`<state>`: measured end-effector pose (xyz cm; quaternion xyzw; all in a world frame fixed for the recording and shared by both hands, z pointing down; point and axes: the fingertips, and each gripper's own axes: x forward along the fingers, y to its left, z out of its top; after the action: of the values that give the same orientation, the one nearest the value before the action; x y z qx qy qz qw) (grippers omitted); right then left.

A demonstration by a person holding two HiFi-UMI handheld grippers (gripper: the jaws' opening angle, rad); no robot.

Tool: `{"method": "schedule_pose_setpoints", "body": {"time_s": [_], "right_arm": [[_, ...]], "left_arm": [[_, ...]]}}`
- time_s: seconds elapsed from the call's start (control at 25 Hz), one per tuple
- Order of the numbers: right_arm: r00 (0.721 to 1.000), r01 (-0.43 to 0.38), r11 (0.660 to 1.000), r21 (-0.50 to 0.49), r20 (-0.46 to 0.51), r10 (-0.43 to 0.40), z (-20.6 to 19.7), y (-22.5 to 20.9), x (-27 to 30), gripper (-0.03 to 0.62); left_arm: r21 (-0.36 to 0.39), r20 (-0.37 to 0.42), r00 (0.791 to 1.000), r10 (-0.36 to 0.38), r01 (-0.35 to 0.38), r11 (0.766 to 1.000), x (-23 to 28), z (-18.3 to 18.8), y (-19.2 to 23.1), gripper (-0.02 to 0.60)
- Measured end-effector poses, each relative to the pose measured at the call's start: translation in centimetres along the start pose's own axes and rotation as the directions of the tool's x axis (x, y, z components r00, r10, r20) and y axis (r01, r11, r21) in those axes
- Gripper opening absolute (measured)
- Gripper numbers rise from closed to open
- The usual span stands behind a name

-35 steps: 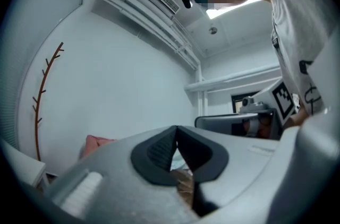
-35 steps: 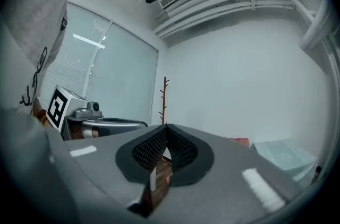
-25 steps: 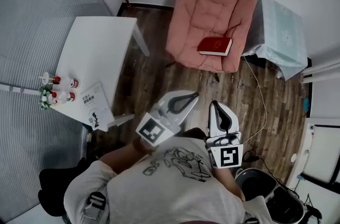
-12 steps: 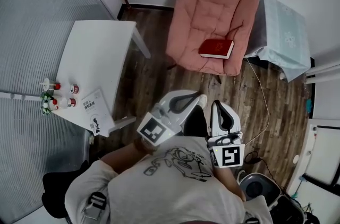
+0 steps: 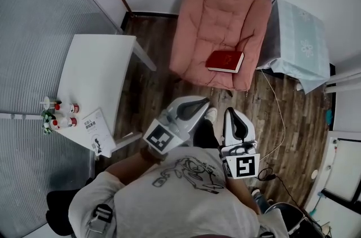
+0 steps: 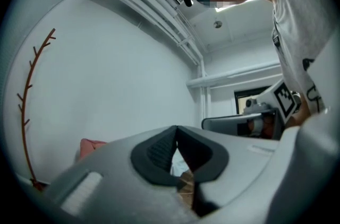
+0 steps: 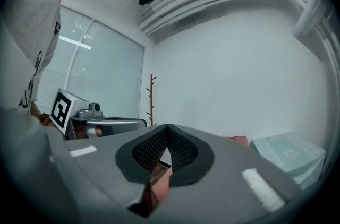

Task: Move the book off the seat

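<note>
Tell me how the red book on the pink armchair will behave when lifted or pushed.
The red book looks like a thick hardback, so probably stiff. It lies flat, so it shouldn't roll. The armchair's padded cushion may drag on a push.

The head view looks steeply down from above the person [image 5: 180, 197], with the armchair [image 5: 217, 34] ahead, well apart. Both gripper views sit low and look level toward the wall [image 7: 239, 58] behind the armchair; both share its pink edge and the coat rack [image 7: 151, 98] near it.
</note>
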<state>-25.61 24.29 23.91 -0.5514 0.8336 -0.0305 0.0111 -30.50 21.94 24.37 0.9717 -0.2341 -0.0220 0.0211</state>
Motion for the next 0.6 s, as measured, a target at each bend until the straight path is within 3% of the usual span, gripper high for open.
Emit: {"method": "schedule_pose_setpoints", "body": {"time_s": [0.28,0.6], "right_arm": [[1.000,-0.010,1.000,0.015,0.001,0.010,0.0,-7.3,3.9,0.006],[0.999,-0.038,0.999,0.030,-0.014,0.038,-0.4,-15.5,7.4,0.006]], "left_arm": [[0.021,-0.014,1.000,0.008,-0.008,1.000,7.1,-0.2,3.7,0.003],[-0.016,-0.043,0.999,0.023,-0.024,1.000,15.4,-1.2,6.5,0.003]]}}
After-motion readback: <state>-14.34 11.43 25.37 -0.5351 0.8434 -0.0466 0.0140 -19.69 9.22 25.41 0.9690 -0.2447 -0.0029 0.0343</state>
